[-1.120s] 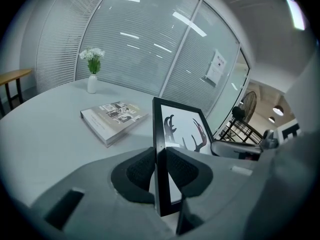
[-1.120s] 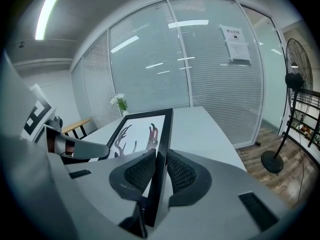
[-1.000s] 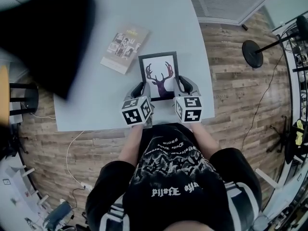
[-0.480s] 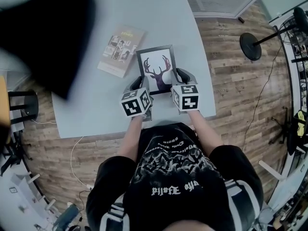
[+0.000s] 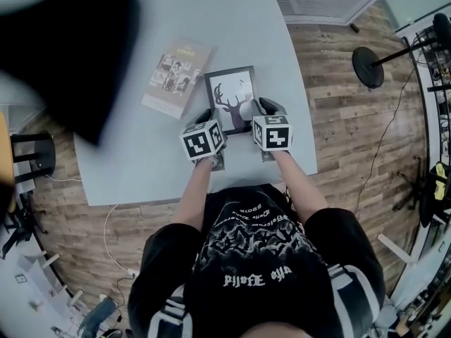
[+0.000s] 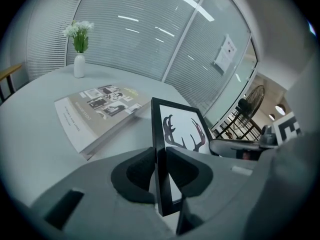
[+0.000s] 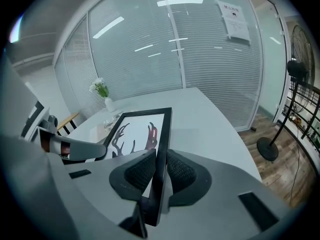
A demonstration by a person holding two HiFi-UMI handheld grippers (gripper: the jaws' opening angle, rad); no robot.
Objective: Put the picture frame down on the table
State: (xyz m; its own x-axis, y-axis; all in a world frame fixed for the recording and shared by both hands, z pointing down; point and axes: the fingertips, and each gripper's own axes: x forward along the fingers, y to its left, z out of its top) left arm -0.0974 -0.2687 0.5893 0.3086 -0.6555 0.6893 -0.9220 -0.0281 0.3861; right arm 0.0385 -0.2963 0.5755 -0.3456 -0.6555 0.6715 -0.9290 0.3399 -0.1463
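Note:
A black picture frame (image 5: 231, 97) with a deer-antler print is held over the pale table (image 5: 141, 153), face up and tilted. My left gripper (image 5: 211, 120) is shut on its left edge, and in the left gripper view the black frame (image 6: 172, 134) runs between the two jaws (image 6: 159, 171). My right gripper (image 5: 259, 113) is shut on the right edge; the right gripper view shows the frame (image 7: 145, 131) pinched between its pads (image 7: 180, 171). I cannot tell whether the frame's far edge touches the table.
A magazine (image 5: 177, 76) lies on the table left of the frame, also seen as the magazine (image 6: 97, 111). A white vase with flowers (image 6: 79, 41) stands at the far table edge. A fan stand (image 5: 368, 65) is on the wooden floor to the right.
Both grippers have carried the frame forward and a little farther over the table. The frame's far edge has lowered toward the tabletop. Both grips stay shut.

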